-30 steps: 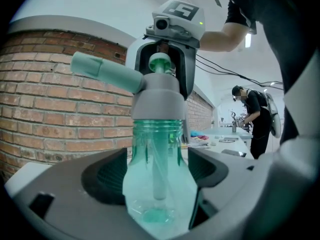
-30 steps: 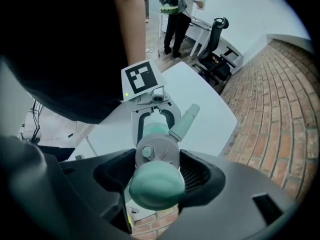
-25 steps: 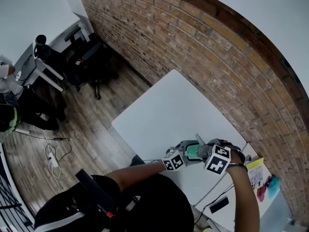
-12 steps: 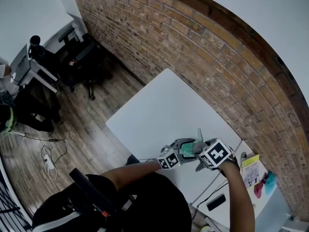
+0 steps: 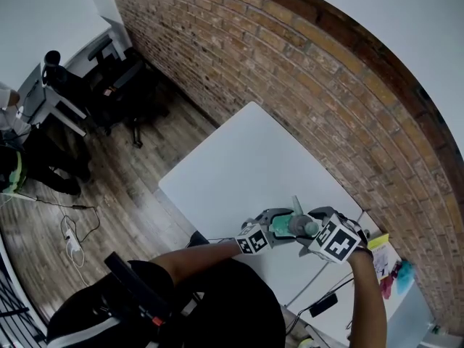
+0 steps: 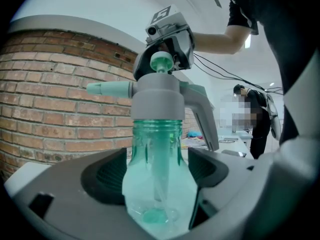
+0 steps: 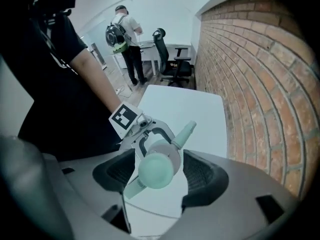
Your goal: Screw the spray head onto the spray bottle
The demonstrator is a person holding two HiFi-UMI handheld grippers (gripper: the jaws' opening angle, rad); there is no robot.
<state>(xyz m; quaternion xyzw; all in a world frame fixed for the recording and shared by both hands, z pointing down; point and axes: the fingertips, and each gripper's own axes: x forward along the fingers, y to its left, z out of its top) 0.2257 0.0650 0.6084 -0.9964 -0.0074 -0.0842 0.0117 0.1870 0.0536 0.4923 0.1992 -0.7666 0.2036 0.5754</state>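
Observation:
A clear green spray bottle [image 6: 159,184] stands upright between the pads of my left gripper [image 6: 159,186], which is shut on its body. Its grey spray head [image 6: 157,96], with a pale green nozzle [image 6: 107,88] and top knob, sits on the bottle's neck. My right gripper [image 6: 167,41] hangs just above that knob and points down. In the right gripper view the spray head [image 7: 159,166] lies between the pads of the right gripper [image 7: 159,173] with a gap on both sides. In the head view both grippers meet at the bottle [image 5: 286,227] over the white table [image 5: 246,158].
A brick wall [image 5: 312,71] runs along the table's far side. Yellow paper [image 5: 378,246] and a dark flat object [image 5: 321,304] lie toward the right end. Office chairs [image 5: 123,85] stand on the wooden floor, and a person [image 7: 125,39] stands by a desk.
My right gripper has lifted off the spray head and rolled; its marker cube has shifted right in the head view. The left gripper and bottle have stayed put.

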